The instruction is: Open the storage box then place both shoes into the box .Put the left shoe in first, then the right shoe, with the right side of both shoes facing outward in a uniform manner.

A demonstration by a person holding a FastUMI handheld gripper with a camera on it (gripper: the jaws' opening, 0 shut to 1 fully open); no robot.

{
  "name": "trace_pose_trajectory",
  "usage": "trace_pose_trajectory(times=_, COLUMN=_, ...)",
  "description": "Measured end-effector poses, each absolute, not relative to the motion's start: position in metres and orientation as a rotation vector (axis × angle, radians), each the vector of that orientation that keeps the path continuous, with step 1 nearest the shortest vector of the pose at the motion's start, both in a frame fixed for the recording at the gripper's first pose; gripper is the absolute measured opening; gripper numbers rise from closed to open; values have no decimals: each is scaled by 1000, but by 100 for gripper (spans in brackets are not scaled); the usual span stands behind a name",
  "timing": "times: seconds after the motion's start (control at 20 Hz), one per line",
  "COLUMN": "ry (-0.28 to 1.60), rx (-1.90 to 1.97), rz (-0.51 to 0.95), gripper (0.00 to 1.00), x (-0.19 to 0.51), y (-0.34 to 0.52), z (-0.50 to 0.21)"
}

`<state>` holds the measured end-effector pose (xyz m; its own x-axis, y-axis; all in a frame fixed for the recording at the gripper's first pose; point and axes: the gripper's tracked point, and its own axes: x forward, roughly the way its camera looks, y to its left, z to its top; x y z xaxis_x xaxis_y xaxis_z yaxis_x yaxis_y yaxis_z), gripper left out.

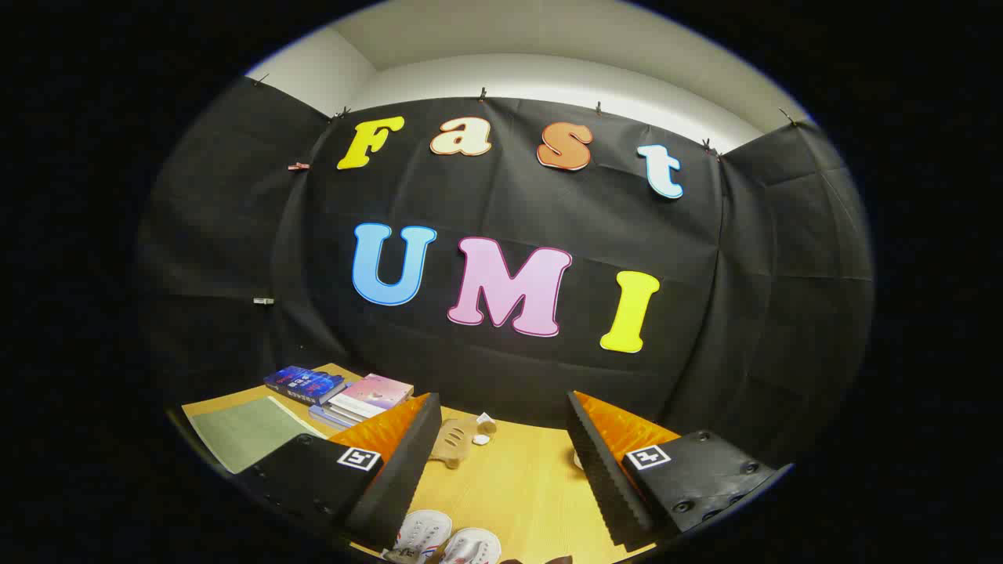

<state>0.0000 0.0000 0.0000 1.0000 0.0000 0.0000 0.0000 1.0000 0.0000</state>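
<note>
My gripper (501, 462) is held high above the wooden table (517, 486), fingers wide apart and nothing between them. Its left finger (400, 470) and right finger (599, 470) have black ribbed pads with orange backs. Two white shoes (447, 540) lie side by side on the table, close under the left finger, only their toe ends in sight. A storage box cannot be made out.
Beyond the left finger lie a stack of books (341, 392) and a green mat (243, 431). A small tan wooden object (458, 439) with white bits beside it rests near the back of the table, between the fingers.
</note>
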Motion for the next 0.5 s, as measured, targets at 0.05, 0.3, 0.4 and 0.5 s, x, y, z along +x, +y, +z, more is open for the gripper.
trace_pose_trajectory(times=0.05, ry=1, rx=-1, rz=1, gripper=97, x=0, y=0, z=0)
trace_pose_trajectory(times=0.3, ry=12, rx=-2, rz=4, gripper=97, x=-1, y=0, z=-3)
trace_pose_trajectory(times=0.4, ry=15, rx=-3, rz=5, gripper=97, x=-1, y=0, z=-5)
trace_pose_trajectory(times=0.5, ry=15, rx=-5, rz=6, gripper=97, x=-2, y=0, z=-4)
